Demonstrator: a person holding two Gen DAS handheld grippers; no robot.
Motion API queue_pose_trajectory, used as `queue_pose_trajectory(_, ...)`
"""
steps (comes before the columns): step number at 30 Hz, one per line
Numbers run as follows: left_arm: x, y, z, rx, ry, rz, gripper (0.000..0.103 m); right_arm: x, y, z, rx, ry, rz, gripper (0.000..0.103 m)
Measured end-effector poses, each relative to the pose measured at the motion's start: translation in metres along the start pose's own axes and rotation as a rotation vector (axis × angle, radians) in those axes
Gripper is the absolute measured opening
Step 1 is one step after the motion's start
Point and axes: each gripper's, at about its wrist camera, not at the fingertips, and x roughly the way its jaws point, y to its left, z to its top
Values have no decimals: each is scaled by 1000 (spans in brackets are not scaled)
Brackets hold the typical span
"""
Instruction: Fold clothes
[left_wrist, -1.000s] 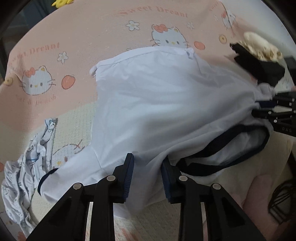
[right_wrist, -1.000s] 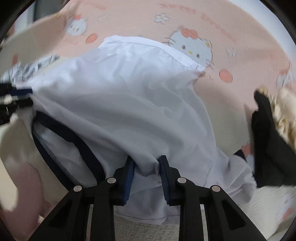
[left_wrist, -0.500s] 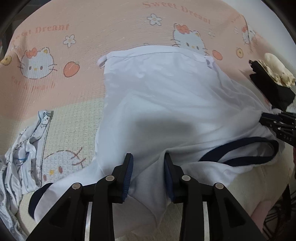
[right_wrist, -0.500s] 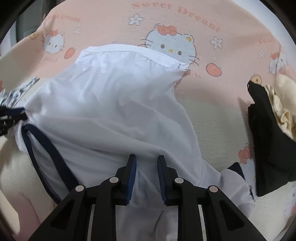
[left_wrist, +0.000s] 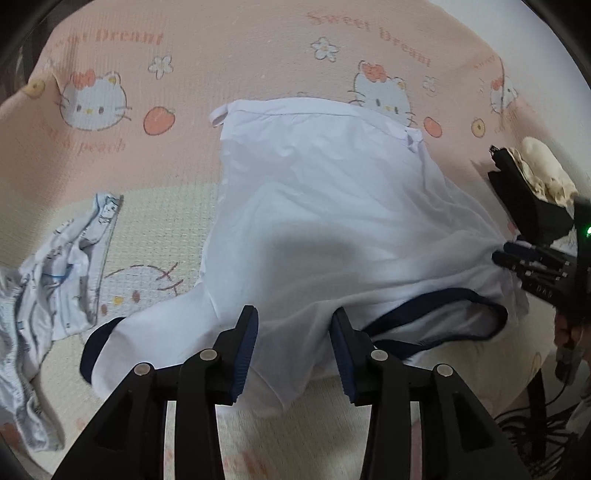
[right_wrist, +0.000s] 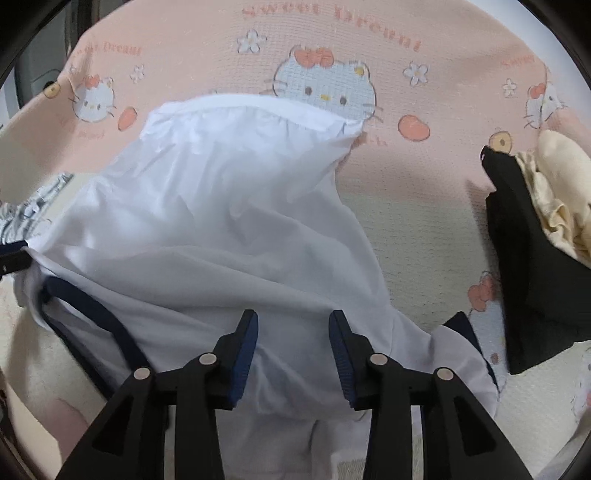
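A white T-shirt with navy collar and sleeve trim (left_wrist: 325, 221) lies spread on the pink Hello Kitty bed cover, hem at the far side; it also shows in the right wrist view (right_wrist: 221, 229). My left gripper (left_wrist: 293, 332) stands open over the shirt's near shoulder, with cloth between the jaws. My right gripper (right_wrist: 293, 332) is open over the other shoulder, cloth lying between its jaws. In the left wrist view the right gripper (left_wrist: 532, 262) shows at the shirt's right edge by the navy collar (left_wrist: 443, 317).
A crumpled blue-and-white patterned garment (left_wrist: 55, 280) lies at the left. A black garment (right_wrist: 532, 258) with a cream ruffled piece (right_wrist: 557, 195) on it lies at the right. The bed's near edge drops off at bottom right, with cables (left_wrist: 535, 424) below.
Both grippers' jaws have opened wider, the right most clearly. The shirt has been pulled flatter and has settled onto the bed.
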Motion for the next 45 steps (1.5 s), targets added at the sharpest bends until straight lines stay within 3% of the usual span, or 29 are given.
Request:
queue_pose_trajectory(5, -11, -8, -6, 22, -9, -5, 36, -32, 14, -6, 32, -58, 74, 42)
queue_pose_trajectory(8, -18, -8, -4, -4, -6, -25, 36, -44, 29, -12, 36, -63, 187, 43)
queue_pose_trajectory(13, -29, -11, 0, -49, -31, -98, 36, -42, 59, -21, 19, -16, 364, 43)
queue_pose_trajectory(21, -11, -28, -3, -6, -20, -142, 36, -24, 76, -26, 103, 56, 486, 43)
queue_pose_trajectory(22, -7, -27, -4, -11, -11, -139, 36, -19, 77, -28, 130, 81, 528, 41)
queue_pose_trajectory(23, -2, -25, -5, -15, -3, -131, 36, -14, 80, -29, 143, 101, 561, 32)
queue_pose_trajectory(27, 11, -17, -10, -13, 24, -64, 36, -7, 94, -29, 108, 112, 557, 28)
queue_pose_trajectory(32, 22, -11, -17, 17, 49, -24, 36, 3, 106, -19, 133, 128, 630, 29)
queue_pose_trajectory(35, 26, -10, -24, 37, 57, 2, 27, 13, 116, -11, 128, 147, 670, 29)
queue_pose_trajectory(45, 21, 2, -36, 60, 38, -30, 27, 38, 169, -1, -95, 165, 665, 29)
